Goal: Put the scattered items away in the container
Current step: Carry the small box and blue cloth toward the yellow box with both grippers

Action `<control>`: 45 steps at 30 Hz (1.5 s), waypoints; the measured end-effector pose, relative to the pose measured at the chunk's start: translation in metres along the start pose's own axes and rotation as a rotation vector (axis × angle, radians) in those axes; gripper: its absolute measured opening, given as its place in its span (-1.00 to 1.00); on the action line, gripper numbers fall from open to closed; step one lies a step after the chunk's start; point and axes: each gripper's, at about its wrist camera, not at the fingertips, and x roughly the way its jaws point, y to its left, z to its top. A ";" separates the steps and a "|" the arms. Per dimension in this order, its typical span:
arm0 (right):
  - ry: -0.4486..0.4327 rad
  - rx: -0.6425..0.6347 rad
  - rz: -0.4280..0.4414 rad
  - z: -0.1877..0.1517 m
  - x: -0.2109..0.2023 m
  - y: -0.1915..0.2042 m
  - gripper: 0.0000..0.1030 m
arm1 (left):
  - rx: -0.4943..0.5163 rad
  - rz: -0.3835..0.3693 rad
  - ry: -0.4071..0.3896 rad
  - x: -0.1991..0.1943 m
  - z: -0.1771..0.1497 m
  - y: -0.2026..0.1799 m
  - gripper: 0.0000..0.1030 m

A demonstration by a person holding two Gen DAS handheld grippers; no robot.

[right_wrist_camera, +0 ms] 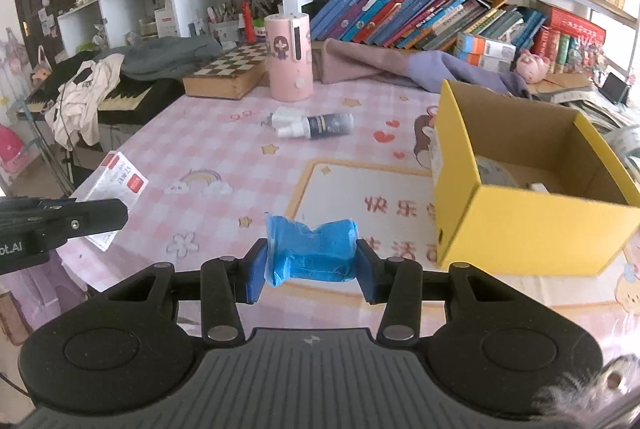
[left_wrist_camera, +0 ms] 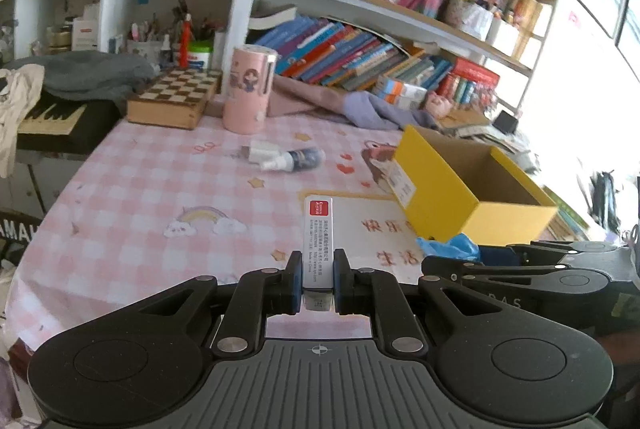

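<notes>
My left gripper is shut on a slim white box with a red label, held on edge above the pink checked tablecloth. The same white box shows at the left of the right wrist view. My right gripper is shut on a crumpled blue plastic packet. The yellow cardboard box stands open just to the right, with a tape roll inside. That yellow box lies ahead and right of the left gripper. Two small spray bottles lie mid-table, one white, one dark.
A pink cylinder holder and a chessboard box stand at the table's far side. Purple cloth lies before the bookshelf. A keyboard with clothes on it sits beyond the left edge.
</notes>
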 end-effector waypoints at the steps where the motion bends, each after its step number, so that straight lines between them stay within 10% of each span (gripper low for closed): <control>1: -0.001 0.005 -0.008 -0.004 -0.004 -0.001 -0.18 | 0.006 -0.008 0.002 -0.001 -0.002 -0.002 -0.75; 45: 0.027 0.246 -0.266 -0.053 -0.067 -0.081 -0.18 | 0.241 -0.325 0.119 0.042 -0.010 -0.100 -0.75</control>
